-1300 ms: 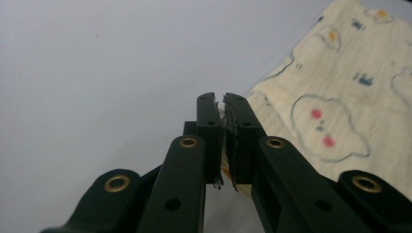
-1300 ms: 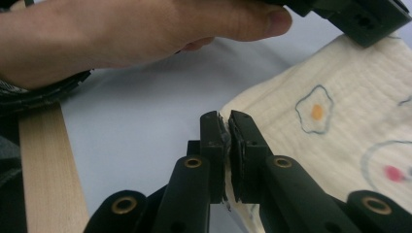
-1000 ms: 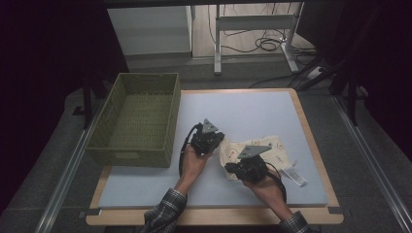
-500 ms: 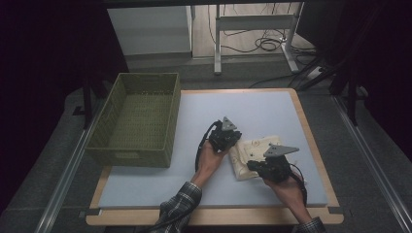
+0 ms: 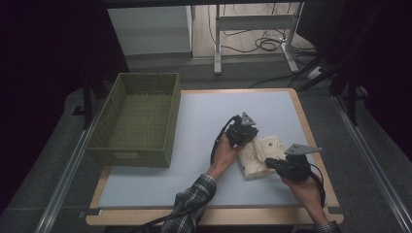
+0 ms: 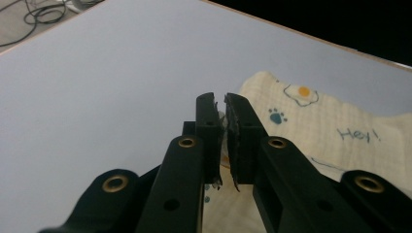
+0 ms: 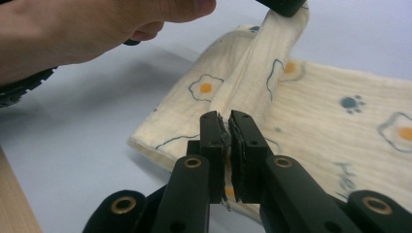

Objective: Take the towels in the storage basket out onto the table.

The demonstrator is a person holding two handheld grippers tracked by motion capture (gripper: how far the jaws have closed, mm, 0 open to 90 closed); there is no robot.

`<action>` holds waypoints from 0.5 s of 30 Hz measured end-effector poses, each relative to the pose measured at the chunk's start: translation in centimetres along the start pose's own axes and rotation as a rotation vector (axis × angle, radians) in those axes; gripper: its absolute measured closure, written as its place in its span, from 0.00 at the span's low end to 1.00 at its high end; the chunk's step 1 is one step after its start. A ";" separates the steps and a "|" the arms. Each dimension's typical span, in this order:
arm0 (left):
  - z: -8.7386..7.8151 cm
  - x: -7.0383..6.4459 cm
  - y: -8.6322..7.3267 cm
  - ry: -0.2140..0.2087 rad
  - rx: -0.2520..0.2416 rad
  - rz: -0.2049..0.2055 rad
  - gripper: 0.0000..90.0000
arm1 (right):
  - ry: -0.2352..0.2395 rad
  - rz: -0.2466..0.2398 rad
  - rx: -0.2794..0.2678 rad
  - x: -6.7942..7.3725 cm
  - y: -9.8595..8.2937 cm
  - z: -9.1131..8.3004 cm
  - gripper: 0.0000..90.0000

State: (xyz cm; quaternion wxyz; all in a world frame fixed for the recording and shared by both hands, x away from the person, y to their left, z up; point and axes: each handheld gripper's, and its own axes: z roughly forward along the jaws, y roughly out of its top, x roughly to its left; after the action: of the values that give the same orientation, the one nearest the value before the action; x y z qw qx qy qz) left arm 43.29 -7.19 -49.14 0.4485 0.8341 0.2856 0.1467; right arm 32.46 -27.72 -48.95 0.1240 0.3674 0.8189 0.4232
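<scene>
Cream cotton, printed with fried eggs, paw prints and a small "Hey!", lies on the pale blue table [image 5: 160, 189] toward its right side: a cloth [image 5: 260, 156] folded into a thick pad. Both hands work on it. The left hand-held gripper [image 5: 244, 132] sits at the cloth's far left corner, its jaws pressed nearly together with a sliver of fabric between them, and in the right gripper view that corner rises as a taut strip toward it. The right hand-held gripper [image 7: 227, 127] has its jaws pinched on the near edge of the same cloth. A green woven basket [image 5: 138, 155] stands well apart at the table's left, empty.

It looks like a fold or lift in progress, perhaps on the way to the basket, though that is a guess. To do it well, both grips should stay firm and the two hands should move together, keeping the fabric evenly tensioned so the layers don't slide apart or sag open.
</scene>
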 end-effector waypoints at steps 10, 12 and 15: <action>2.7 -1.3 1.7 -0.022 0.022 0.022 0.94 | -0.047 0.030 0.000 -1.9 -0.9 -1.5 0.93; 3.2 -1.5 1.9 -0.024 0.037 0.035 0.94 | -0.051 0.039 0.001 -2.2 -1.1 -1.6 0.93; 3.6 -1.7 2.1 -0.024 0.045 0.039 0.94 | -0.057 0.044 0.007 -2.6 -1.4 -1.7 0.93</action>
State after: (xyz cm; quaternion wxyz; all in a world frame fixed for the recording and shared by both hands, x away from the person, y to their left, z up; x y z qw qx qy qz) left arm 44.52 -11.51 -49.40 0.4300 0.8512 0.2671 0.1389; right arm 32.73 -31.06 -49.28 0.1366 0.3974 0.8083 0.4124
